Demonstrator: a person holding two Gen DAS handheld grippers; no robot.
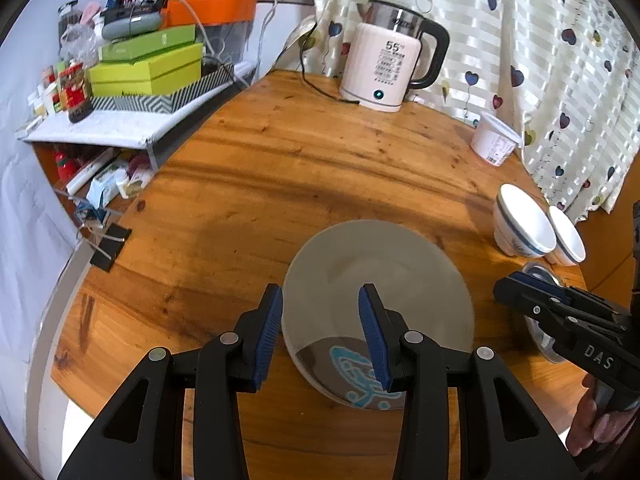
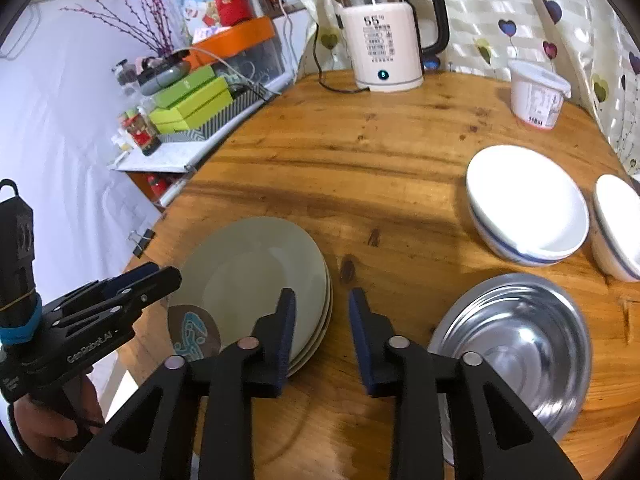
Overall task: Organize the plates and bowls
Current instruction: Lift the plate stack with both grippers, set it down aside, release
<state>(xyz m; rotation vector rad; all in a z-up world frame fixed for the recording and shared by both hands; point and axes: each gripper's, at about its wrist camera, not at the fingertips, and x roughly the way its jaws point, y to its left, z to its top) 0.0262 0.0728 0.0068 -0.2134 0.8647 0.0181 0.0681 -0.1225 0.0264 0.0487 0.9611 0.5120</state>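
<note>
While both hand-held grippers gape empty, left hand-held gripper [image 1: 320, 332] hangs over plates [image 2: 256, 280] stacked on desk [image 2: 360, 152]; right hand-held gripper [image 2: 322, 340] sits between plates and steel bowl [image 2: 516, 344].

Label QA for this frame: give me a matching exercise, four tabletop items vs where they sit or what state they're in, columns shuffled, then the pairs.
Items
1. grey-green plate stack
2. steel bowl
3. kettle
4. blue-rimmed white bowls

Place or state
A. at the far edge of the table, corded, display reading 55
B. near right, just right of the right claw
C. near left, below the open left claw, a brown and blue patch on the top plate
D. right side, side by side, beyond the steel bowl

Pairs: 1-C, 2-B, 3-A, 4-D
</note>
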